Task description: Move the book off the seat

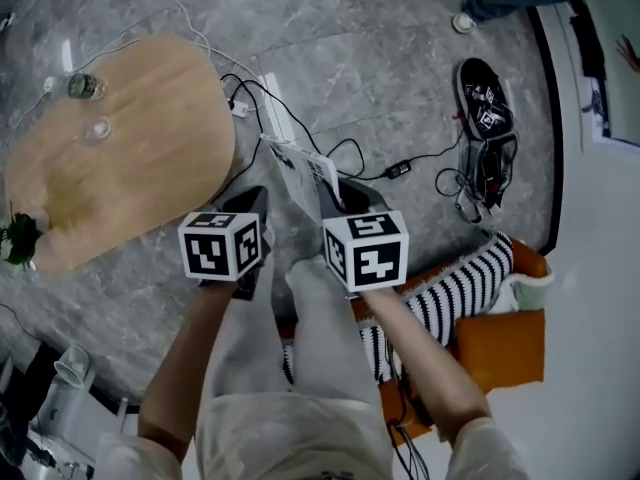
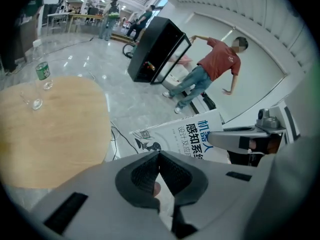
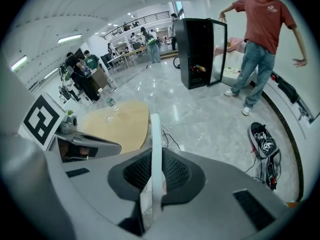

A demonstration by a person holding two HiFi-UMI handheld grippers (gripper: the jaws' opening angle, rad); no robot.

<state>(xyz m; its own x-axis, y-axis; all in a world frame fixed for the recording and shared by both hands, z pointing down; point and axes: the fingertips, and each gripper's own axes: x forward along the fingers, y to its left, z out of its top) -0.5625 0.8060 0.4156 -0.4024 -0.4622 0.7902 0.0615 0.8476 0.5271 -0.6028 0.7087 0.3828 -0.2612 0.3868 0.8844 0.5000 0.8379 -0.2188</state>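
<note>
A white book [image 1: 303,171] with blue Chinese print on its cover [image 2: 192,132] hangs over the grey floor in front of me, lifted clear of the orange seat [image 1: 505,350]. My right gripper [image 1: 347,196] is shut on it. In the right gripper view the book [image 3: 156,149] stands edge-on, pinched between the two pads. My left gripper [image 1: 250,210] hovers just left of the book, apart from it. Its jaws [image 2: 159,157] meet at the tips with nothing between them. The right gripper [image 2: 250,137] shows beside the book in the left gripper view.
A rounded wooden table [image 1: 120,153] stands to the left with a bottle [image 1: 85,86] and a glass [image 1: 97,128] on it. Cables [image 1: 330,148] cross the floor. A striped cushion [image 1: 462,286] lies on the seat. A person [image 3: 264,31] stands by a black cabinet [image 3: 200,51]. Shoes [image 1: 486,103] lie far right.
</note>
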